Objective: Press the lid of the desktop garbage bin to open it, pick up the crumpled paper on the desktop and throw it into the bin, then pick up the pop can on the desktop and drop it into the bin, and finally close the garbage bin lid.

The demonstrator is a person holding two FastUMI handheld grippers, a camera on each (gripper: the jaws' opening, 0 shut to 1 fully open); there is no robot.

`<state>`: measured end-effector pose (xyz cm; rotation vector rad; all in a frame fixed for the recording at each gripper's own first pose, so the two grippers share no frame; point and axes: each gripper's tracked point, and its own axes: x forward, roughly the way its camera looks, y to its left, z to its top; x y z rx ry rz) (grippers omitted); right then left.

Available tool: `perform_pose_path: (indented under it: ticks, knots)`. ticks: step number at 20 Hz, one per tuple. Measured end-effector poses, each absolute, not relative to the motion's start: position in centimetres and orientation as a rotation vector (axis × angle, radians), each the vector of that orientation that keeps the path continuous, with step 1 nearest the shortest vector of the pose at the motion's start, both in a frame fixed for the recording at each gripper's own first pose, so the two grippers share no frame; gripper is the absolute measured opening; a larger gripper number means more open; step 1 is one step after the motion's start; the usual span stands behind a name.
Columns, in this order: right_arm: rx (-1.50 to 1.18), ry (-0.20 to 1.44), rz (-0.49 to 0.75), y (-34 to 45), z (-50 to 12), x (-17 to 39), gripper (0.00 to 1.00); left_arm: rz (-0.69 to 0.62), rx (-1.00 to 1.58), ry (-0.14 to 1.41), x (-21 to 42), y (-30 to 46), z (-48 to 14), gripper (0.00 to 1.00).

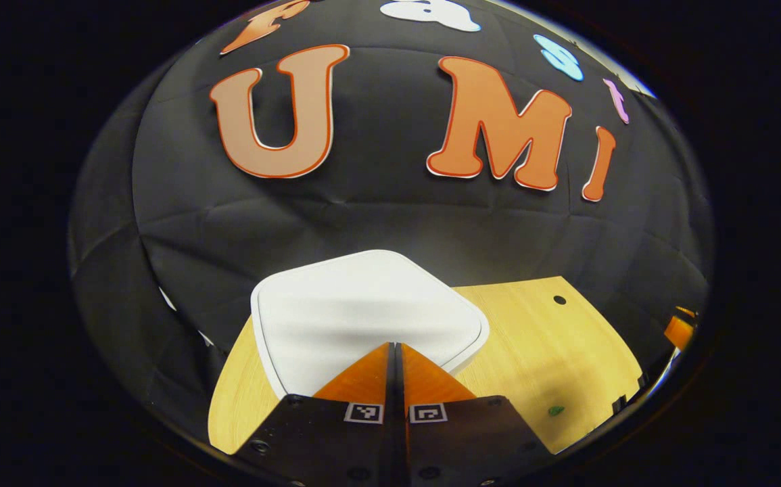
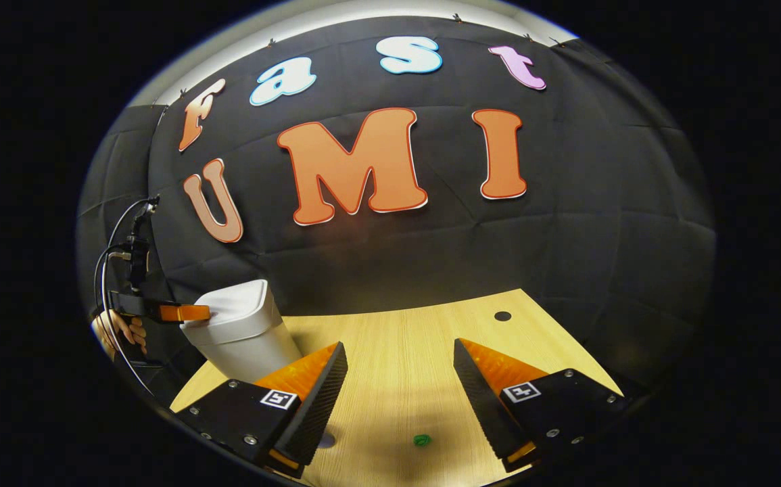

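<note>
- Left hand-held gripper [image 1: 394, 346]: in the left gripper view its two fingers are pressed together, clenched with nothing between them, and the tips sit over the near edge of the bin lid [image 1: 363, 304]. Whether the tips touch the lid cannot be told from here.
- In the right gripper view the same left hand-held gripper [image 2: 204, 312] reaches in from the left, its tip at the top edge of the bin [image 2: 245, 338]; a hand [image 2: 123, 330] holds it and cables loop up behind it.
- Bin: white, with rounded corners, it stands on the wooden tabletop [image 1: 552, 352] near the far left corner, close to the black cloth wall. Its lid lies flat and closed.
- Right hand-held gripper [image 2: 398, 355]: released, fingers spread wide with bare tabletop [image 2: 404, 338] between them; it hovers over the middle of the tabletop, well apart from the bin.
- A small green speck [image 2: 421, 440] lies on the tabletop between and just ahead of the right fingers; it also shows in the left gripper view [image 1: 556, 410], right of the bin.
- A dark round hole [image 2: 502, 316] marks the tabletop toward the far right corner.
</note>
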<state>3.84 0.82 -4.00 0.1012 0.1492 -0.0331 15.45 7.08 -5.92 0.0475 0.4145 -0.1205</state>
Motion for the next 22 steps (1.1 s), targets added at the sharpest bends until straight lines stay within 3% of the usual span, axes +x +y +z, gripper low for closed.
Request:
perform_pose_path:
  ticks: [4, 7, 17, 22]
  knots:
    - [0.087, 0.121, -0.018, 1.1, -2.4, 3.2, 0.94, -0.010, 0.117, 0.284, 15.3, 8.6, -1.4, 0.00]
    - [0.068, 0.090, -0.025, 0.6, -1.1, 2.8, 0.94, -0.030, 0.124, 0.075, 12.8, 6.5, 5.0, 0.00]
    - [0.077, 0.075, -0.020, 0.1, -0.7, 2.3, 0.94, -0.089, 0.038, 0.017, 6.8, 2.1, 6.5, 0.00]
    - [0.020, 0.059, -0.043, -0.8, -0.4, 1.7, 0.94, -0.046, 0.028, -0.033, 5.7, 1.9, 7.0, 0.00]
